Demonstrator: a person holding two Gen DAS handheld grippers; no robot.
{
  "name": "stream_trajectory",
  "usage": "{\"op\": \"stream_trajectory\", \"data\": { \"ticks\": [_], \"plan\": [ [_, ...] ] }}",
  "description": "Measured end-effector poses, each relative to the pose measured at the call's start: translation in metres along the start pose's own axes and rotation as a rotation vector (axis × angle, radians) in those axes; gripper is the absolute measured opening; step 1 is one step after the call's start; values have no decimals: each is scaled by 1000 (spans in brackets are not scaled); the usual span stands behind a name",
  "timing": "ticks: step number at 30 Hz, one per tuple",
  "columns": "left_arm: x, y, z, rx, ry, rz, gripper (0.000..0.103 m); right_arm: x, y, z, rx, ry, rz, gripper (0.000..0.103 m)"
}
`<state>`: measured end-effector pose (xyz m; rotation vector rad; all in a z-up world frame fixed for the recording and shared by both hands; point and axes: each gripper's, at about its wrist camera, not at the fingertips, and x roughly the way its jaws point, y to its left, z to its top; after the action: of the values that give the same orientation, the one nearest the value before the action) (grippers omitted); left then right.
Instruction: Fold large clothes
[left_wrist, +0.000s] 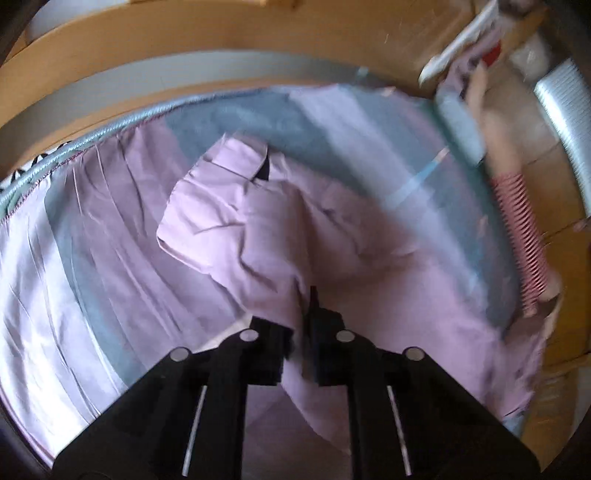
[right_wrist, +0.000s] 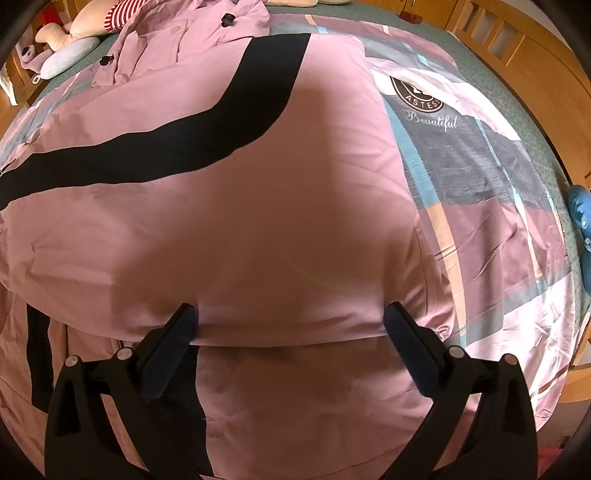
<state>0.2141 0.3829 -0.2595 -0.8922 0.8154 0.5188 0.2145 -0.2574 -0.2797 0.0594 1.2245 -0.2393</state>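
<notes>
A large pink jacket (right_wrist: 258, 206) with a black stripe (right_wrist: 207, 110) lies spread on the bed. My right gripper (right_wrist: 290, 317) is open, its fingers resting just over a folded edge of the jacket body, holding nothing. In the left wrist view my left gripper (left_wrist: 299, 332) is shut on a bunched part of the pink jacket (left_wrist: 266, 236) and holds it lifted above the bed; this view is motion-blurred. The jacket's collar and buttoned front (right_wrist: 177, 40) lie at the far end in the right wrist view.
The patchwork bedsheet (right_wrist: 480, 192) covers the bed. A wooden bed frame (right_wrist: 535, 74) curves around the right. A plush toy with red-striped clothing (right_wrist: 122, 11) and a grey pillow (right_wrist: 70, 55) lie at the far left. The plush toy also shows in the left wrist view (left_wrist: 517, 236). A blue object (right_wrist: 581, 214) sits at the right edge.
</notes>
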Motion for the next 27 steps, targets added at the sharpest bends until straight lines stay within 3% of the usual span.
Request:
{"op": "stream_trajectory", "data": {
  "ticks": [2, 5, 7, 10, 12, 14, 17, 18, 20, 21, 22, 23, 24, 25, 27],
  "plan": [
    [-24, -10, -1, -6, -63, -116, 7, 0, 0, 0, 0, 0, 0, 102],
    [-73, -65, -21, 155, -159, -302, 7, 0, 0, 1, 5, 1, 0, 102],
    [-93, -98, -43, 260, -165, -397, 8, 0, 0, 1, 5, 0, -4, 102],
    [-111, -155, -106, 430, -40, -637, 8, 0, 0, 1, 10, -2, -3, 102],
    [-116, -187, -152, 561, 63, -743, 8, -2, -1, 1, 23, -2, 10, 102],
    [-118, -224, -212, 771, 190, -816, 8, -5, -7, 2, 57, -6, 45, 102],
    [-116, -254, -291, 1032, 349, -815, 11, -15, -26, 4, 171, -41, 186, 102],
    [-115, -258, -311, 1103, 373, -788, 12, -19, -36, 3, 232, -58, 256, 102],
    [-114, -259, -343, 1232, 351, -689, 22, -28, -63, -1, 395, -103, 455, 102],
    [-110, -260, -347, 1261, 356, -666, 25, -30, -71, -3, 442, -115, 520, 102],
    [-106, -261, -348, 1271, 375, -663, 44, -31, -82, -6, 502, -127, 618, 102],
    [-104, -261, -341, 1254, 389, -680, 70, -32, -87, -7, 530, -132, 687, 102],
    [-105, -260, -336, 1232, 374, -688, 82, -33, -88, -8, 537, -129, 742, 102],
    [-107, -260, -326, 1198, 331, -689, 90, -33, -84, -7, 514, -107, 798, 102],
    [-107, -255, -311, 1159, 319, -693, 90, -35, -71, -7, 463, -69, 893, 102]
  ]
}}
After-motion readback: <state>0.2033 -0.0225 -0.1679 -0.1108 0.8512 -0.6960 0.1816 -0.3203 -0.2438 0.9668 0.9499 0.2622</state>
